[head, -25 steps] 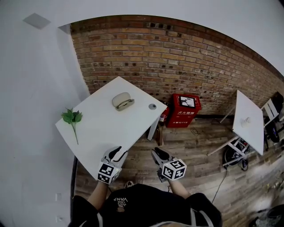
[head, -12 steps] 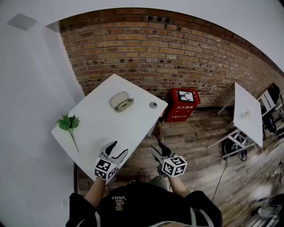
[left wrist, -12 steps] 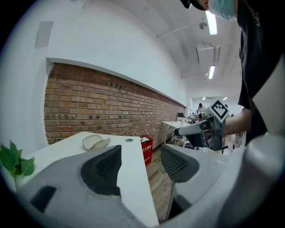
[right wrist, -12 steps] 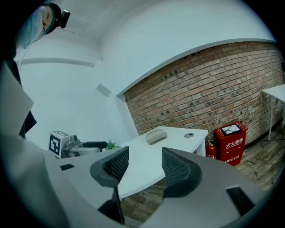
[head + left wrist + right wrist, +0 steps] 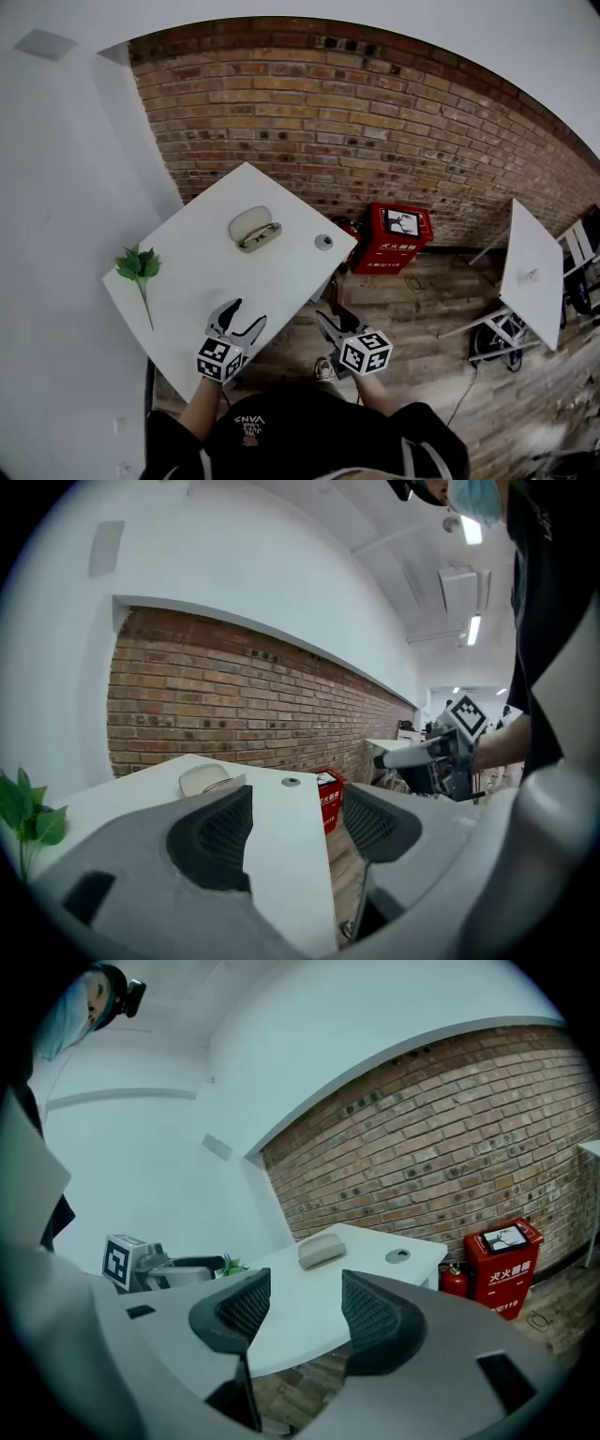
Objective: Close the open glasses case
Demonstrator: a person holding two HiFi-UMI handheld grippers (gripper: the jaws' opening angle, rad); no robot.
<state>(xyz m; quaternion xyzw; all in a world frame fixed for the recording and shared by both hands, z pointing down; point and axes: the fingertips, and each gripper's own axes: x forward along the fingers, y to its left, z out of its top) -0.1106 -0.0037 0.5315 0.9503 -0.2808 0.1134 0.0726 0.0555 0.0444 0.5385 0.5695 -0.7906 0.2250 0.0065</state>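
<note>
Toward the far side of a smooth white square table, a rounded beige glasses case lies open. Over the near edge, the left gripper has just been opening, as has the right gripper beside it over plank flooring. Both have mesh-textured dark jaws spread on nothing. Rough red brick wall stands behind.

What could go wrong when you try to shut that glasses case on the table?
The left gripper and right gripper have just been opening, with nothing between their jaws, and the glasses case lies far off across the table. Nothing steadies the case, so pushing its lid with one gripper might slide it instead of shutting it. It lies toward the table's far side, so a hard shove could send it off.
</note>
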